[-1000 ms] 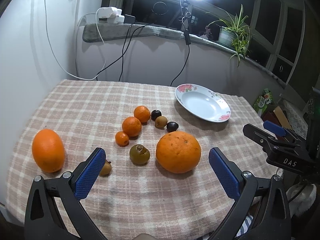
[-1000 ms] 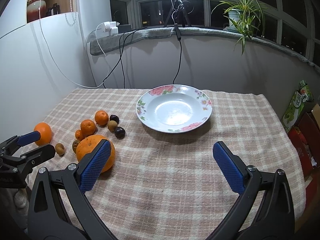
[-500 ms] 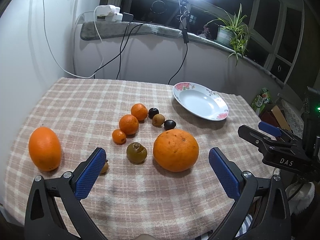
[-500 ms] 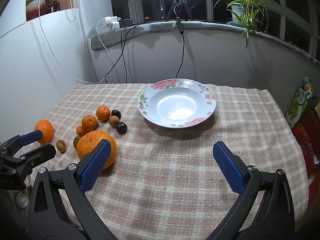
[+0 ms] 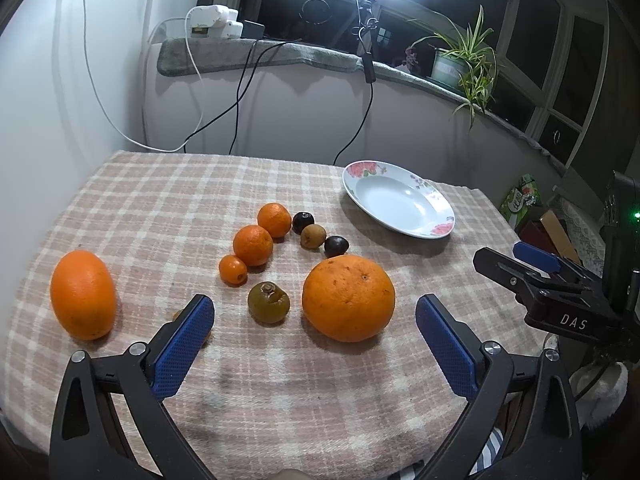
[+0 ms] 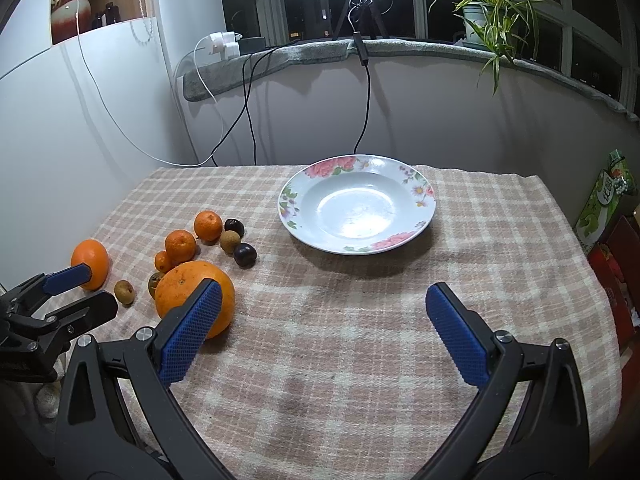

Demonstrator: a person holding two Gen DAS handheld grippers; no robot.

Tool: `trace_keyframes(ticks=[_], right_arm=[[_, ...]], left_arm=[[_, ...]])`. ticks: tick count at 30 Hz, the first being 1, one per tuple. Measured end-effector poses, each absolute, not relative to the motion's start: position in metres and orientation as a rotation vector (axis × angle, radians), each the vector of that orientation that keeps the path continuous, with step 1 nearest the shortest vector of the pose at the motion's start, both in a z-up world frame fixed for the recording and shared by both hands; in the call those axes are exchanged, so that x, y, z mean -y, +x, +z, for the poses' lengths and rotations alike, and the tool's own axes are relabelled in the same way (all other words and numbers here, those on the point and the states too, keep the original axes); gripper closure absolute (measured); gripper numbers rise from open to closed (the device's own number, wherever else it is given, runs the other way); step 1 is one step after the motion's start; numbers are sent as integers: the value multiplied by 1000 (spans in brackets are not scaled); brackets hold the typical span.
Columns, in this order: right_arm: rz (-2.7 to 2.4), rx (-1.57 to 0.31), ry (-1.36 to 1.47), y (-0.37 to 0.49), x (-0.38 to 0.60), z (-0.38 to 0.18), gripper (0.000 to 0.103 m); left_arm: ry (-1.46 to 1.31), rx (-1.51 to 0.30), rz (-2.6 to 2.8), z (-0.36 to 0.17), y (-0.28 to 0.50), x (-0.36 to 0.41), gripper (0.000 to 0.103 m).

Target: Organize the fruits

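A big orange [image 5: 348, 298] lies on the checked cloth just ahead of my open left gripper [image 5: 316, 344]. Around it are a greenish-brown fruit [image 5: 269, 302], three small mandarins [image 5: 253, 245], two dark plums [image 5: 336, 245], a brown fruit [image 5: 313, 236] and an oval orange [image 5: 83, 294] at far left. Another small brown fruit [image 6: 124, 291] hides partly behind my left finger. The flowered white plate [image 6: 422, 194] stands empty at the back. My right gripper [image 6: 324, 334] is open over bare cloth in front of the plate.
Cables [image 5: 240, 92] hang from the grey ledge behind the table. A potted plant [image 6: 486, 12] and a ring-light stand sit on the sill. Green packets and boxes [image 6: 604, 204] stand beyond the table's right edge. The near table edge lies under both grippers.
Both views have shifted slightly: the fruit and plate sit a little farther up and away in the frames. Both grippers stay open and no fruit has moved.
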State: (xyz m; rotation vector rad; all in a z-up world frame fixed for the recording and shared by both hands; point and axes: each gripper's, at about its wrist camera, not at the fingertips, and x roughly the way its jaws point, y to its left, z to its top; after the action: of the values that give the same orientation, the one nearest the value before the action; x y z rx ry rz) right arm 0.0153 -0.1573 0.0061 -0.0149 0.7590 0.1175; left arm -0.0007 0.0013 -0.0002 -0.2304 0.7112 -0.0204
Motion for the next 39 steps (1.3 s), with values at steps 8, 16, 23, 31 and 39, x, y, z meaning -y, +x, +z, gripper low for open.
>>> trace_keyframes(ticks=[8,16,23,31,39], right_arm=[[133,-770,2,18,156,3,0],[218,-808,76,29,158,-3,0],[324,-873,151,39,154,-15,2],[480,-953,243,50,139,-28,16],[561,-1041,275,71,120,-44,16]], left_arm=[[-240,-723,-32,-5,2,-3,3],[-242,-748,-70,-13,9,-2,9],[-282,-790,-120,-26,15,-1,19],[-285,-808,-149,-31,21,2,25],[-264,-821,-152,-36,29,6,30]])
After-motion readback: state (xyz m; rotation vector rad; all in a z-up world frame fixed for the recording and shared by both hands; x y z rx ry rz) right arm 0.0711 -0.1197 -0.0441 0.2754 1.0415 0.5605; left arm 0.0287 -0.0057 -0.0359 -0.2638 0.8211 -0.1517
